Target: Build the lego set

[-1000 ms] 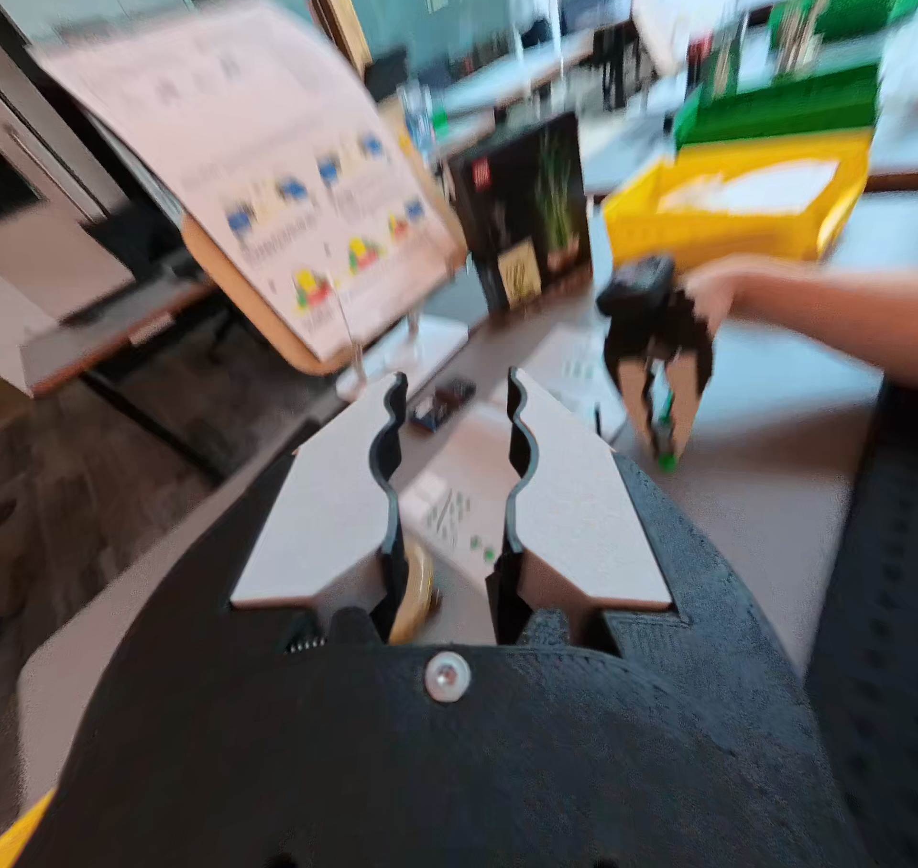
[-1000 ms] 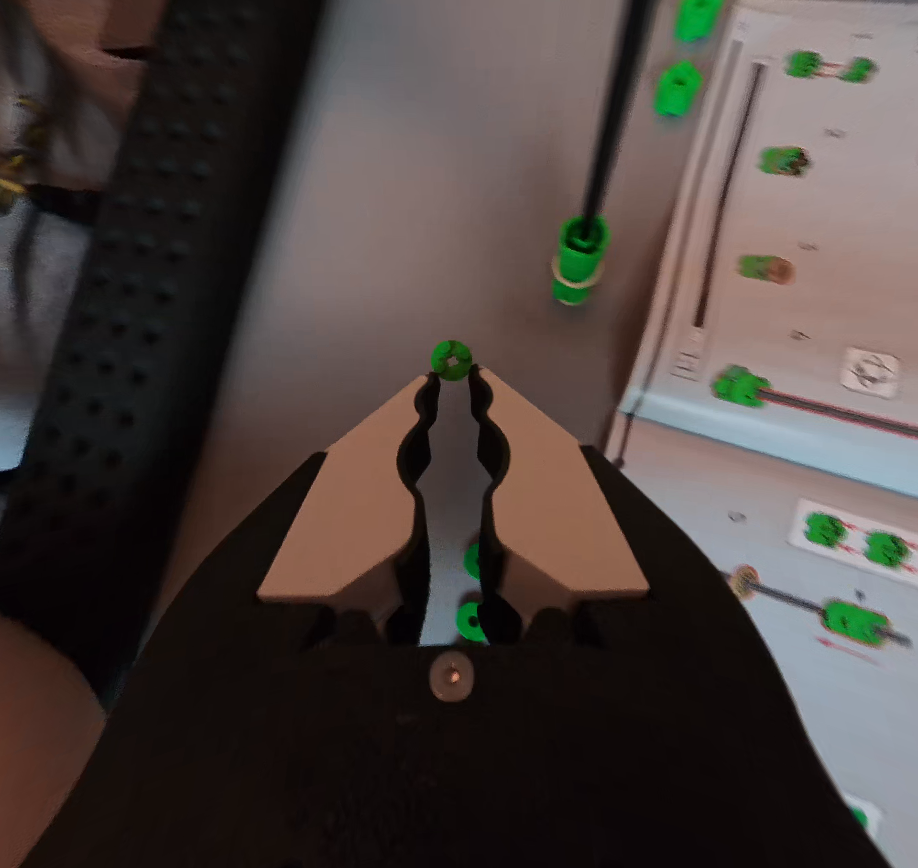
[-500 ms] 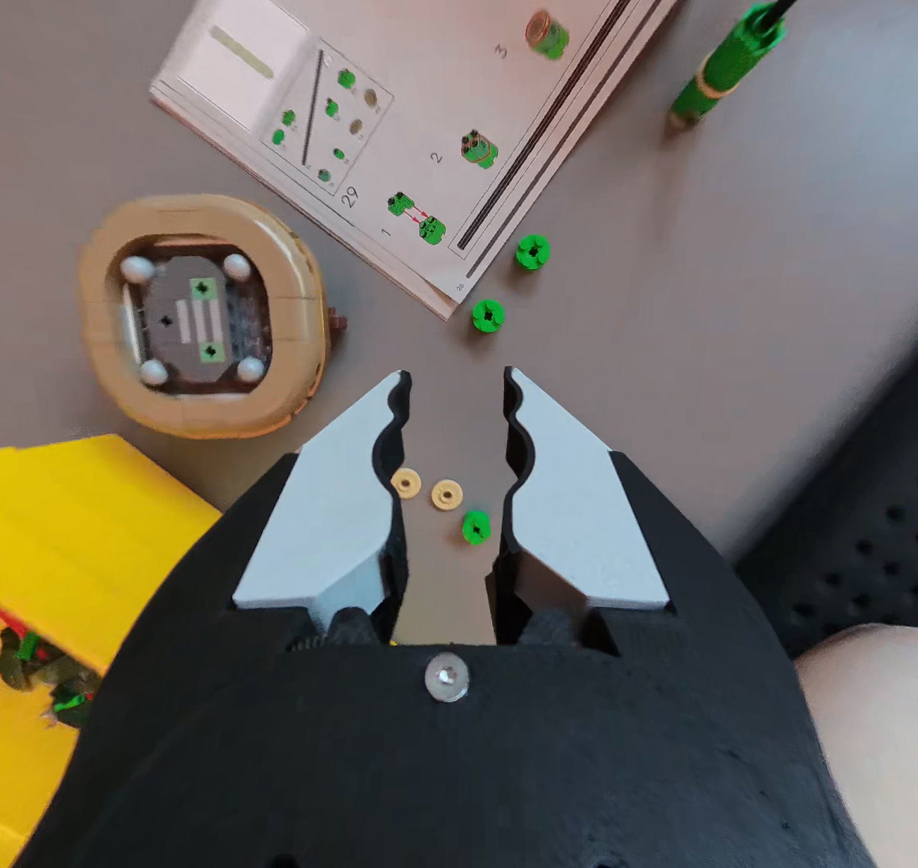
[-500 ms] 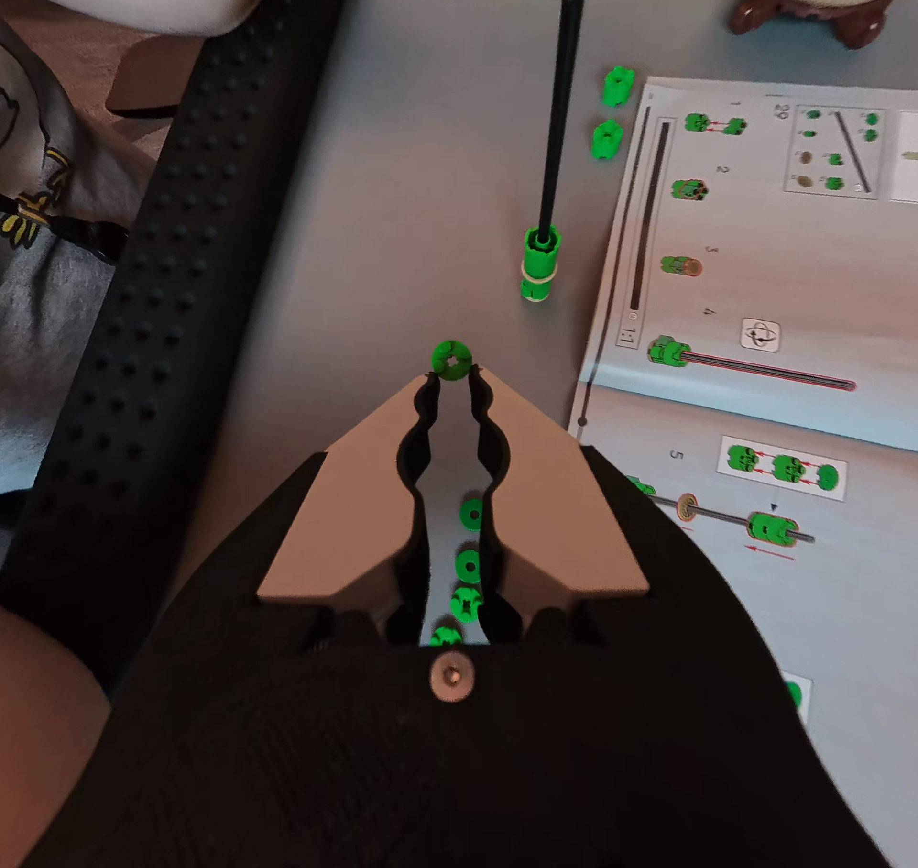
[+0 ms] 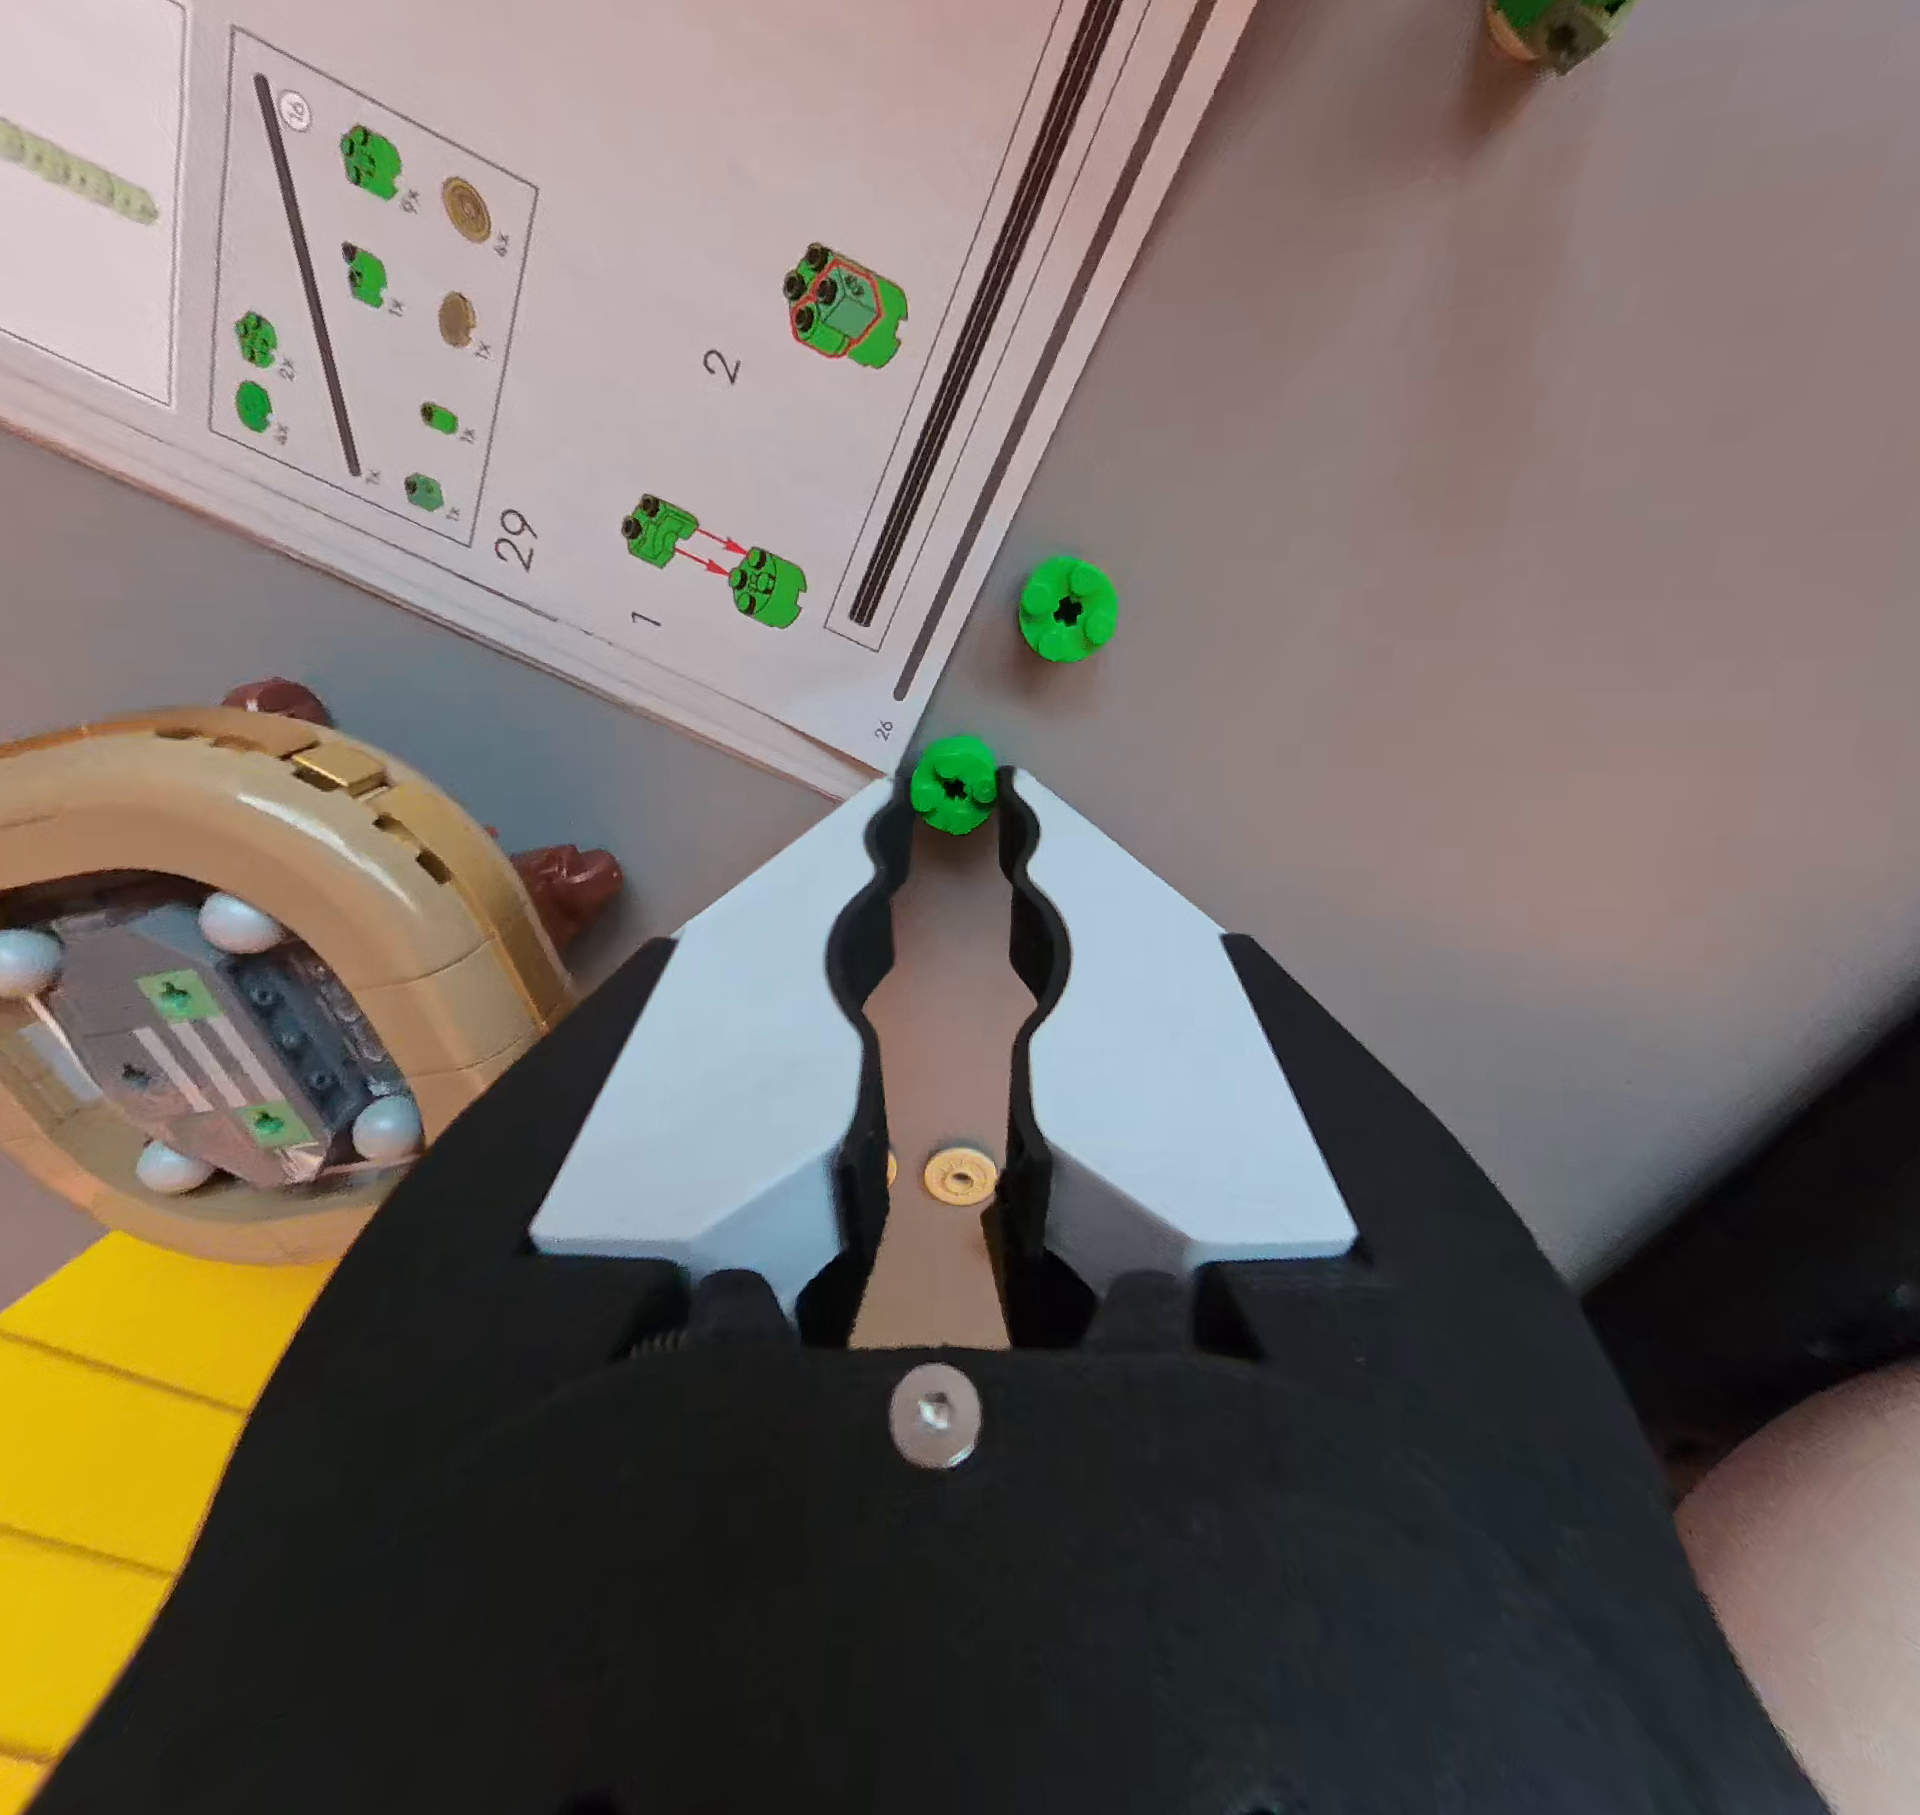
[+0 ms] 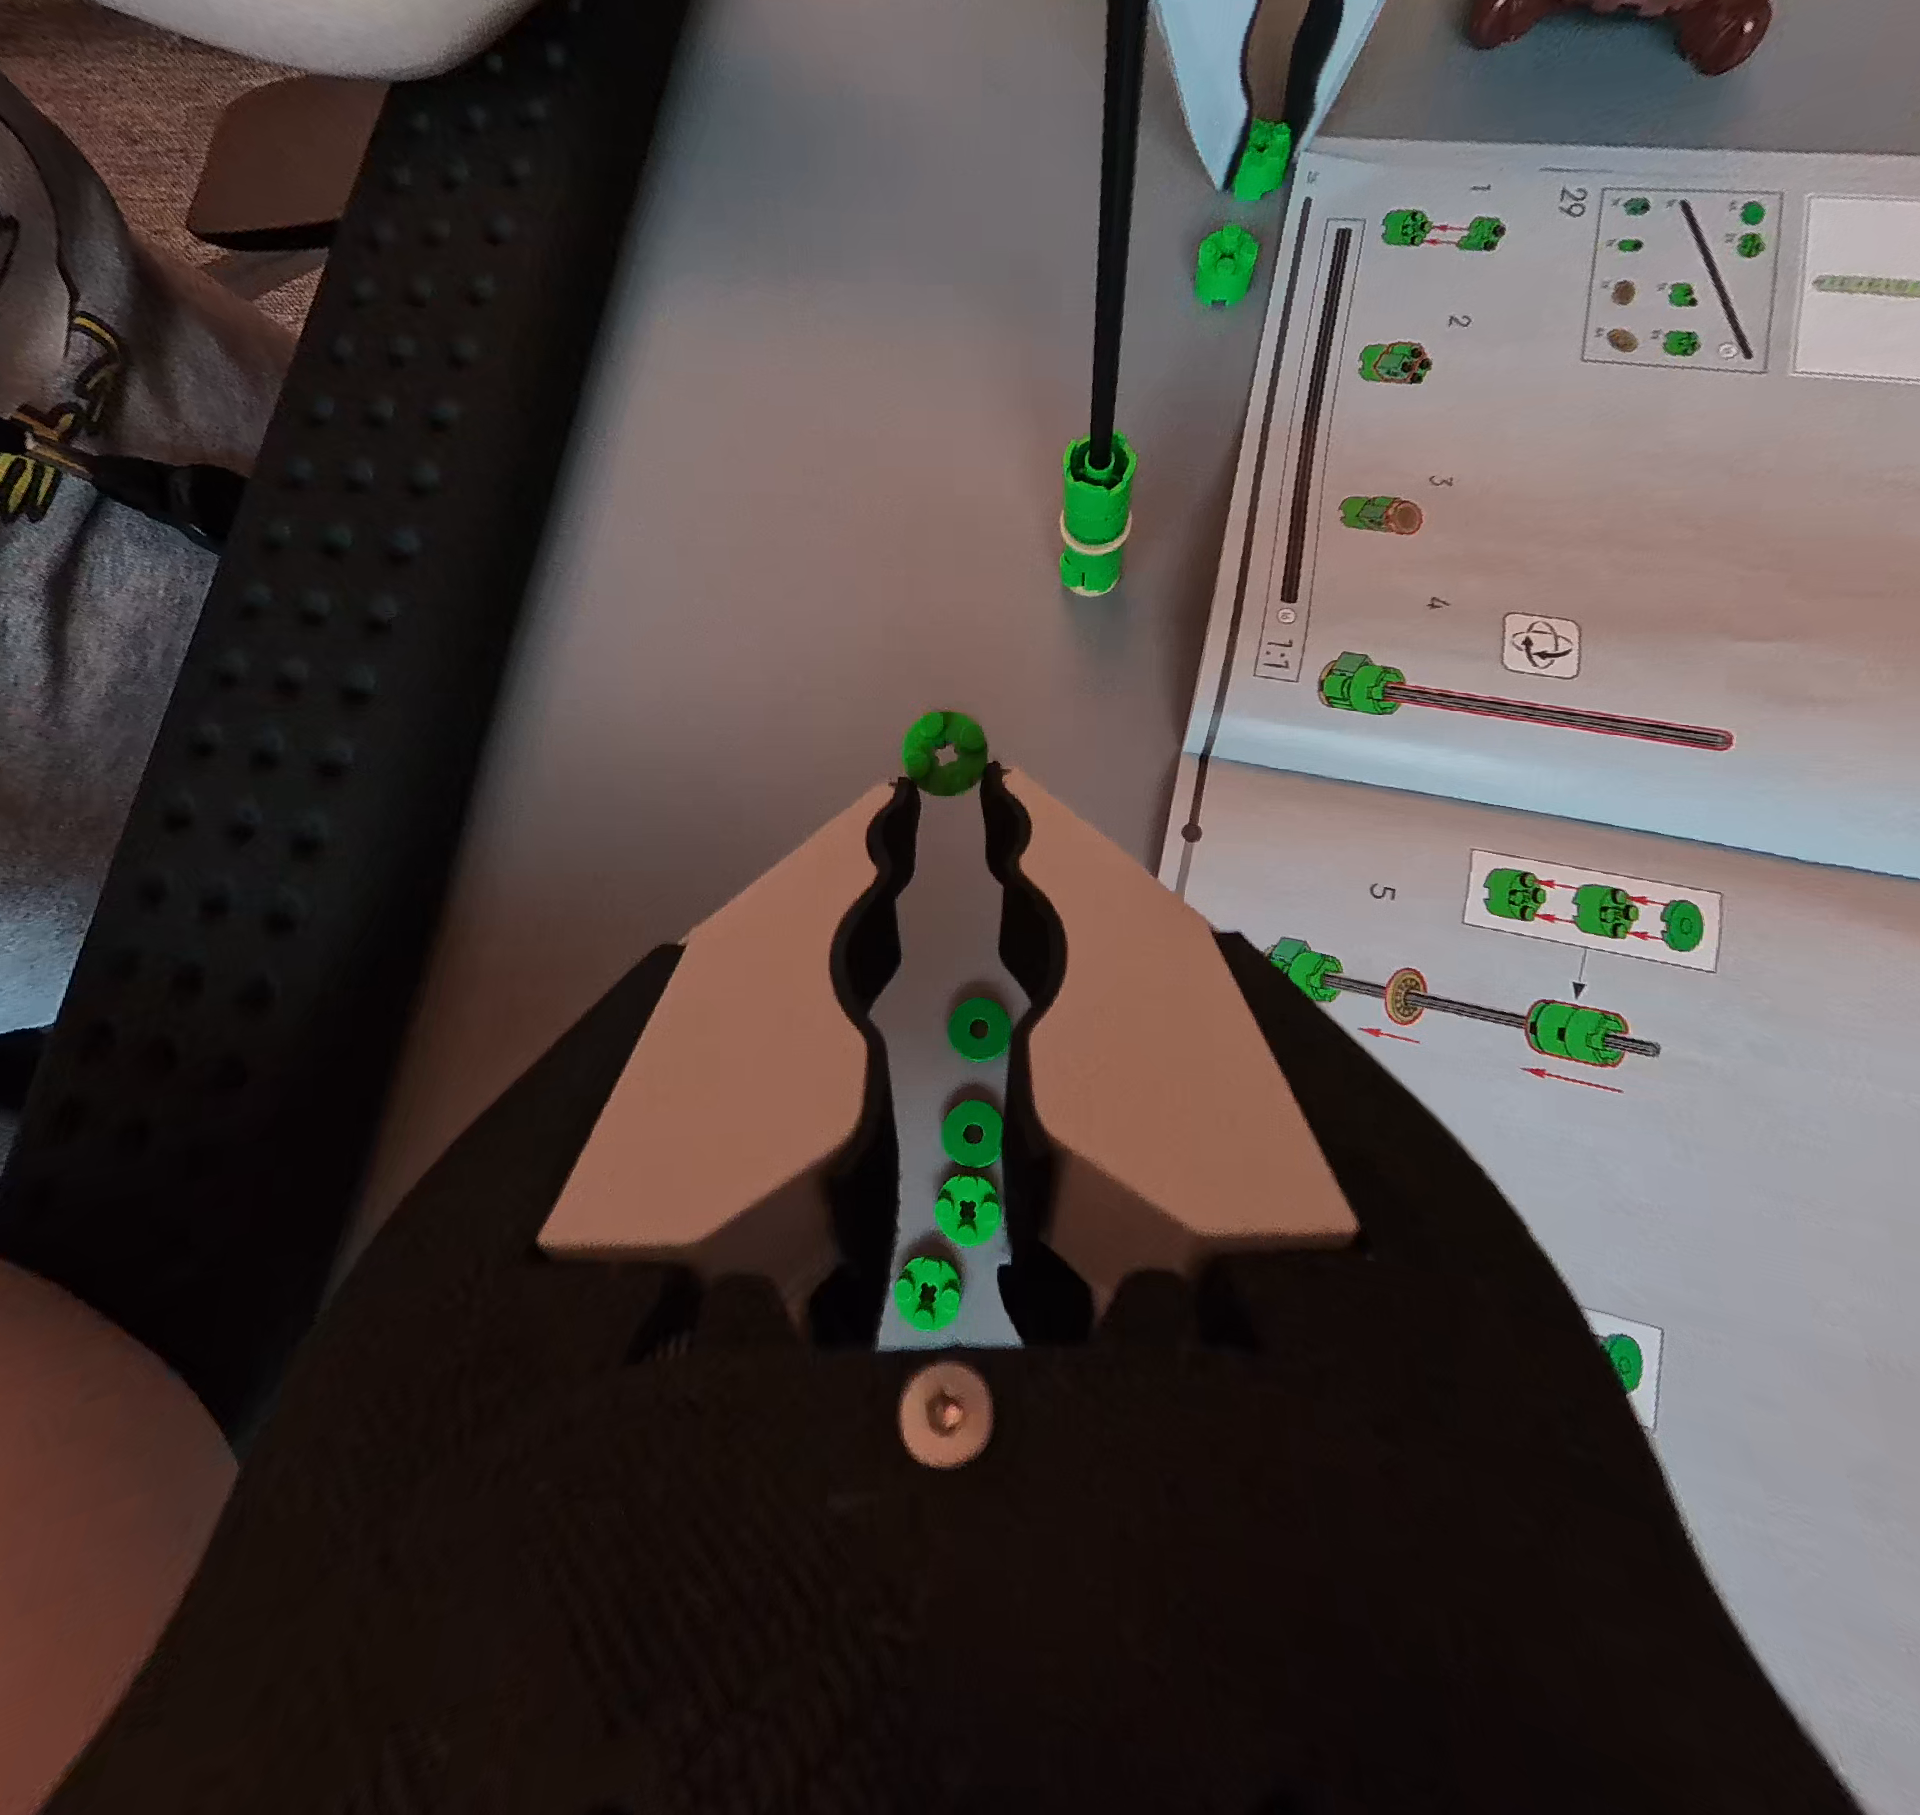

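My left gripper point(image 5: 954, 791) is low over the table, its tips shut on a green round brick point(image 5: 954, 786) at the corner of the instruction booklet point(image 5: 644, 238). It also shows in the right wrist view point(image 6: 1260, 160). A second green round brick point(image 5: 1067, 608) lies just beyond. My right gripper point(image 6: 943, 780) is shut on a green round piece point(image 6: 943, 749) and holds it above the table. A black rod point(image 6: 1110, 238) with a green brick stack point(image 6: 1096, 508) on its end lies ahead of it.
A tan pot build point(image 5: 208, 986) and a yellow bin point(image 5: 114, 1453) are on the left. Several loose green round pieces point(image 6: 972, 1131) lie under my right gripper. Tan round plates point(image 5: 958, 1171) lie near the left one. A black studded mat point(image 6: 312, 570) borders the table. The tips of one gripper are about 20 cm away from the tips of the other.
My left gripper has swung down to the table, moved forward to the green round brick and closed on it. My right gripper keeps its green piece and has barely moved.
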